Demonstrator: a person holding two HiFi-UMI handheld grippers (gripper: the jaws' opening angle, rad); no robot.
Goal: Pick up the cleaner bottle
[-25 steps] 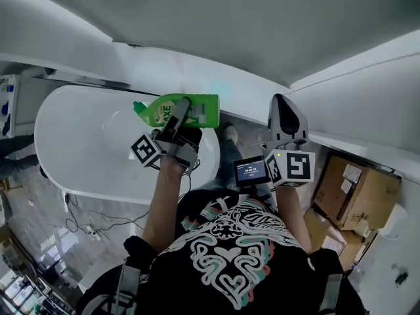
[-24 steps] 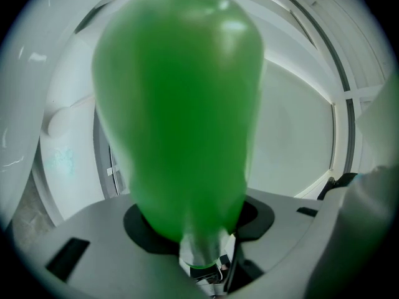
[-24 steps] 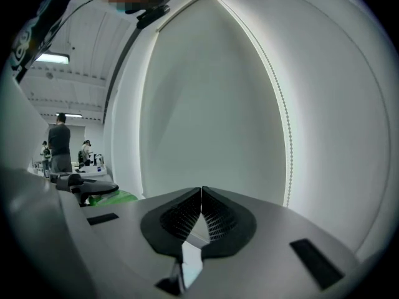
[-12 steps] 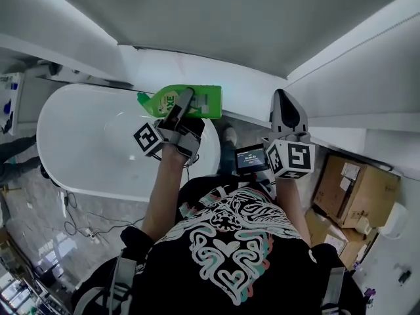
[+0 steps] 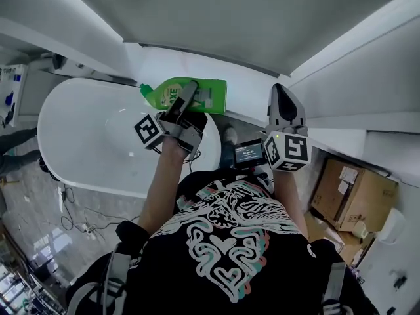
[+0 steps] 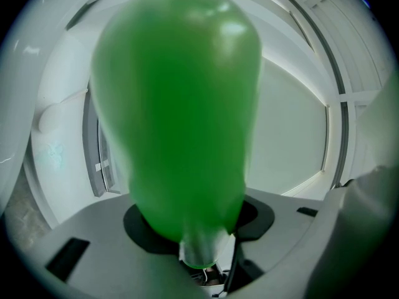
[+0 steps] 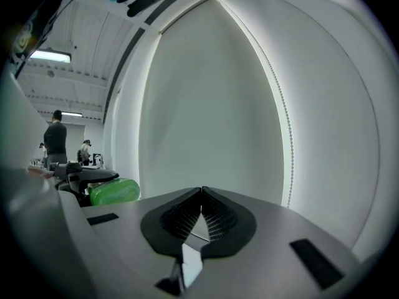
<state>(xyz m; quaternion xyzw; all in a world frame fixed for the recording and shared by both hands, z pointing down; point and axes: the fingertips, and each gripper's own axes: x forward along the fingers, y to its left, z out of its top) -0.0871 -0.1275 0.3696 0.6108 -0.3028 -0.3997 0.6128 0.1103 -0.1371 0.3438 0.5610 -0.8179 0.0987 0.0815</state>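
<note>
The green cleaner bottle [image 5: 197, 94] lies sideways in the air above the white bathtub [image 5: 85, 143], its cap to the left. My left gripper [image 5: 187, 96] is shut on the bottle's middle. In the left gripper view the bottle [image 6: 177, 98] fills the frame between the jaws, blurred and close. My right gripper [image 5: 283, 105] hangs to the right of the tub, its pads meeting with nothing between them. The right gripper view shows the right gripper [image 7: 201, 212] facing a white wall, with the green bottle [image 7: 115, 190] small at the left.
A white wall corner [image 5: 289, 77] rises ahead. Cardboard boxes [image 5: 354, 192] stand on the floor at the right. Cables [image 5: 79, 218] trail on the floor in front of the tub. People [image 7: 56, 139] stand far off in the right gripper view.
The left gripper and the bottle in it have risen a little above the tub. The right gripper has stayed where it was.
</note>
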